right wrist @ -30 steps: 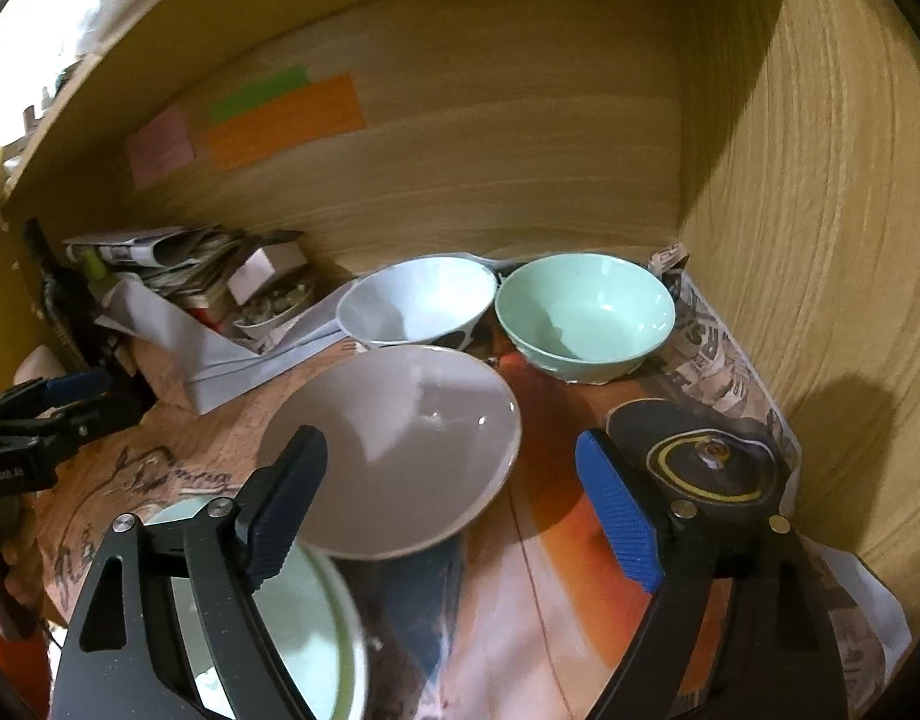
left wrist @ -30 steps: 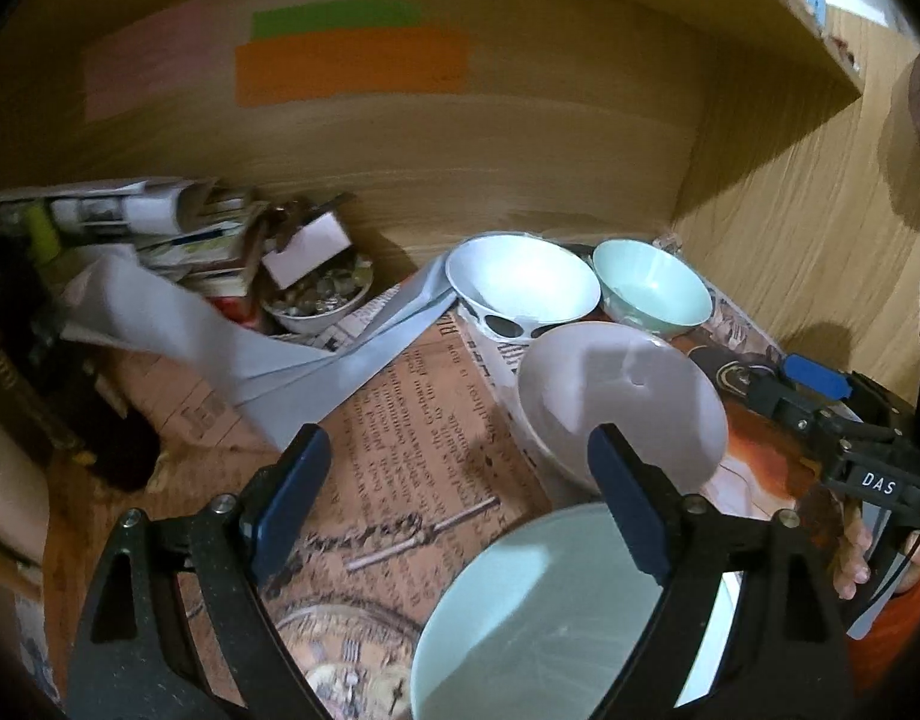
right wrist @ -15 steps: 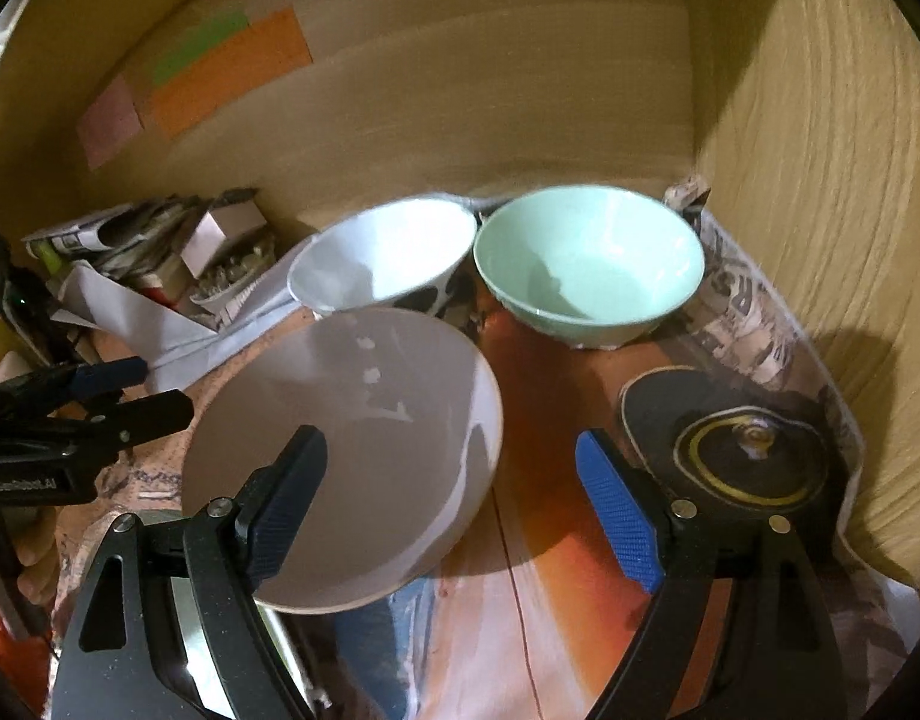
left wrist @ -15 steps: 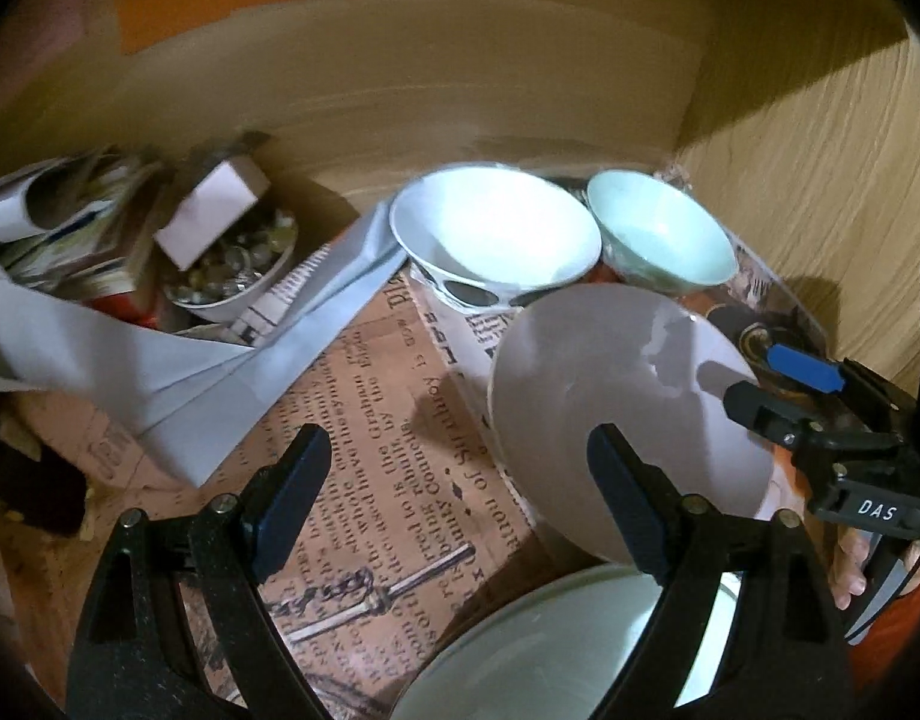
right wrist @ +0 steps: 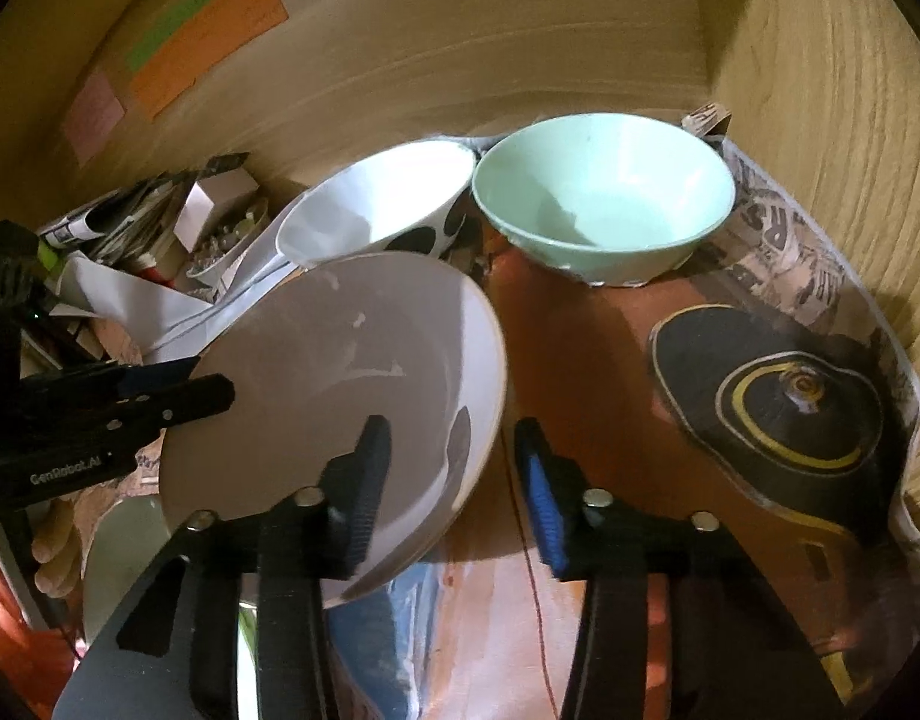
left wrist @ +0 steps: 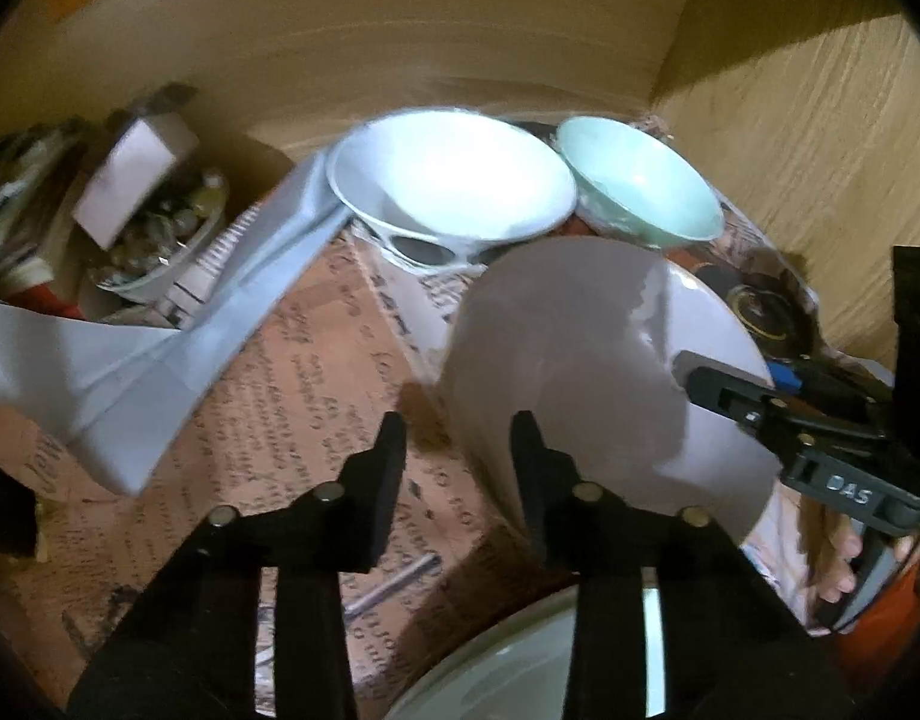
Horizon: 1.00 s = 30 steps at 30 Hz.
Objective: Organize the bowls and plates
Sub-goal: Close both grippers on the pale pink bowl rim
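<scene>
A large grey-white bowl (left wrist: 604,360) (right wrist: 339,396) sits in the middle of the shelf, partly over a pale green plate (left wrist: 520,660) (right wrist: 123,552). My left gripper (left wrist: 456,438) is half closed with its jaws astride the bowl's left rim, a gap still between them. My right gripper (right wrist: 447,450) is half closed astride the bowl's right rim. Behind stand a white bowl with black spots (left wrist: 453,186) (right wrist: 375,204) and a mint green bowl (left wrist: 640,192) (right wrist: 604,198).
The shelf floor is lined with newspaper (left wrist: 315,372) (right wrist: 790,312). A grey folded sheet (left wrist: 159,360), a small dish of bits with a white box (left wrist: 153,222) and stacked papers lie at left. Wooden walls close the back and right (right wrist: 820,90).
Both grippers moved forward onto the large bowl and narrowed their jaws from wide open to partly closed around its opposite rims.
</scene>
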Tool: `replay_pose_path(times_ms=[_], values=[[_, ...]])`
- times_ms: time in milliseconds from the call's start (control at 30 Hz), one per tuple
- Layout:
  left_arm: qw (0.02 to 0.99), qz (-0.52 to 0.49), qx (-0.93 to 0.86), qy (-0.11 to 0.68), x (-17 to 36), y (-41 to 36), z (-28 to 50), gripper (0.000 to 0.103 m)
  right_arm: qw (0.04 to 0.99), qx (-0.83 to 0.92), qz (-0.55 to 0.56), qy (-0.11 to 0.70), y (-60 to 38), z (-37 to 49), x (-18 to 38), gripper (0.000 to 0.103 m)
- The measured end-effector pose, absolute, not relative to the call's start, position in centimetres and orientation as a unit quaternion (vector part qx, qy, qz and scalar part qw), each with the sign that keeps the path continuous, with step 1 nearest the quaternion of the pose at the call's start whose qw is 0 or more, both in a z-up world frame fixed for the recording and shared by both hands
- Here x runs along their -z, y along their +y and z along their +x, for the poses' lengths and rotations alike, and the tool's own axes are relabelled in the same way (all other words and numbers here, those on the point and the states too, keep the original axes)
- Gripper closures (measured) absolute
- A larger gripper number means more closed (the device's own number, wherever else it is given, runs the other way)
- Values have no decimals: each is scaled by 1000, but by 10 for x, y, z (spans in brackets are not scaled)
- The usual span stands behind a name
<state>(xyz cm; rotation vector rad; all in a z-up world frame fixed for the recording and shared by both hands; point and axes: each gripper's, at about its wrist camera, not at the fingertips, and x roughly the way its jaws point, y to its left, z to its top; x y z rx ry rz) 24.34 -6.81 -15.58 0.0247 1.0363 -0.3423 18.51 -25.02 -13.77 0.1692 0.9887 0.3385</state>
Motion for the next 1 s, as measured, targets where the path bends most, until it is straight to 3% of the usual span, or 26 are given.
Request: replay_pose_path(times_ms=[67, 167, 1000], values=[[850, 10, 171, 498, 158, -70, 244, 78, 862, -163, 78, 473, -248, 185, 139, 77], [848, 13, 178, 500, 159, -74, 244, 83, 864, -159, 74, 472, -247, 184, 138, 77], [883, 6, 163, 441, 114, -71, 206, 83, 893, -159, 69, 414, -243, 157, 90, 78]])
